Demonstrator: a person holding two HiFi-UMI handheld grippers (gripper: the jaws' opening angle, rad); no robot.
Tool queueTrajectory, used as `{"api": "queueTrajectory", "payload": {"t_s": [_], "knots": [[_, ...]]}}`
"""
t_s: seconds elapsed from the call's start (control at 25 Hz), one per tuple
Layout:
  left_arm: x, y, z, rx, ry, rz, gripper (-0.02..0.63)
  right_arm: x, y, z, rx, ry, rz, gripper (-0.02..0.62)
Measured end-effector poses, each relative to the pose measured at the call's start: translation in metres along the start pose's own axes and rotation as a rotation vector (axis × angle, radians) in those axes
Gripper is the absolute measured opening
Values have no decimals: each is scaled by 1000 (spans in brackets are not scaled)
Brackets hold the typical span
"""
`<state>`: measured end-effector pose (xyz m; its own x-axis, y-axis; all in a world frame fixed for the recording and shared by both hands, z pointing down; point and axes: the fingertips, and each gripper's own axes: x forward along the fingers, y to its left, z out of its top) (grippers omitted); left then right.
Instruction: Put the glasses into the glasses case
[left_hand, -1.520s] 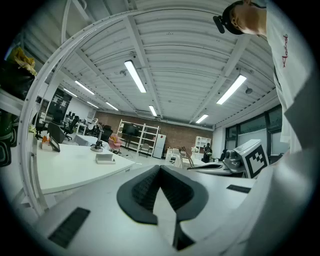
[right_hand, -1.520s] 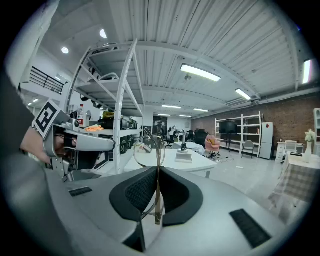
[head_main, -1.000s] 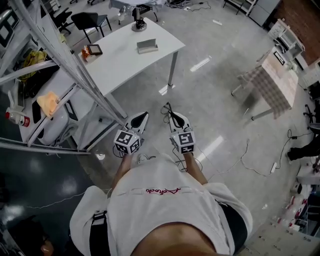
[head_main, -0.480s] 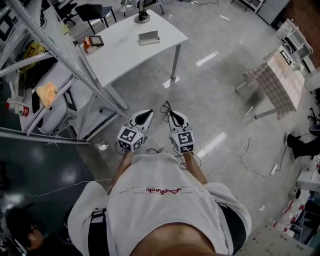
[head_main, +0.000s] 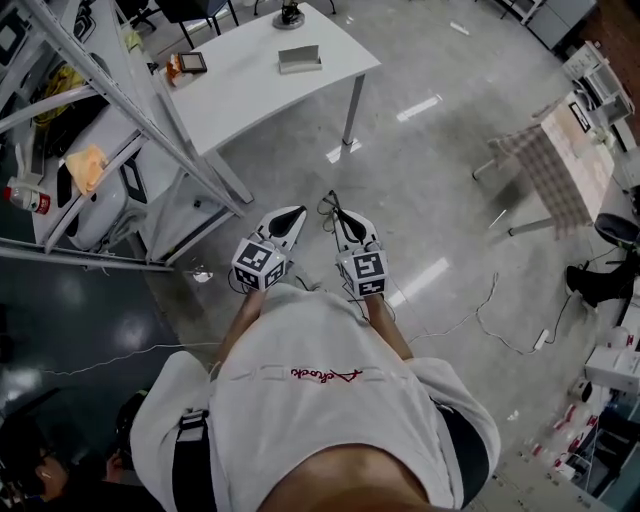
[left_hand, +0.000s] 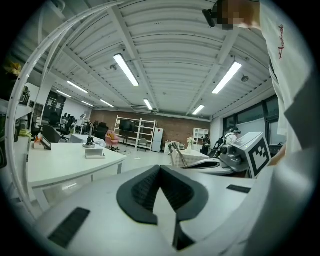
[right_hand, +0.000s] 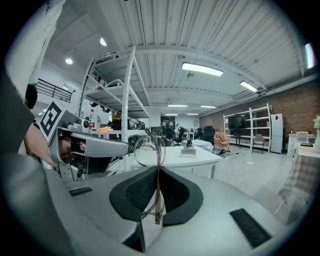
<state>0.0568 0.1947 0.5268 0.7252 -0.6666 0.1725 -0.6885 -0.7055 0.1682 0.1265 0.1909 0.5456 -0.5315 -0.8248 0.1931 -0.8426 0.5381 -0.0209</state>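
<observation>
At chest height in the head view, the person holds both grippers side by side over the grey floor. The left gripper has its tips together and carries nothing. The right gripper carries the glasses, which stick out past its tips. The glasses case lies on the white table, well apart from both grippers.

Left gripper view: the left gripper has its pads meeting, nothing between them. The glasses case sits far off on the white table.

Right gripper view: the right gripper is clamped on a thin temple arm of the glasses, with the lens rims rising above the tips. The glasses case lies beyond on the white table
</observation>
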Motion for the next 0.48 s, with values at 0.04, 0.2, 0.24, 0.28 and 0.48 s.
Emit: {"api": "queueTrajectory", "payload": {"t_s": [0.04,0.2,0.24,0.28,0.48], "knots": [[3,0,1,-1,-3,0,8,1,-2,1,2,0,4,32],[17,4,7,5,-17,0,8,12,-12,7,-1,-11,16,32],[20,7,9,8,-20,0,8,16,-15,9,-5,-16,16,32],[23,10,10,9,-21,1,8,20,-17,11,-7,-19,16,32],[39,27,13,3,-20,3,8,41,-32,12,-1,-16,14,32]]}}
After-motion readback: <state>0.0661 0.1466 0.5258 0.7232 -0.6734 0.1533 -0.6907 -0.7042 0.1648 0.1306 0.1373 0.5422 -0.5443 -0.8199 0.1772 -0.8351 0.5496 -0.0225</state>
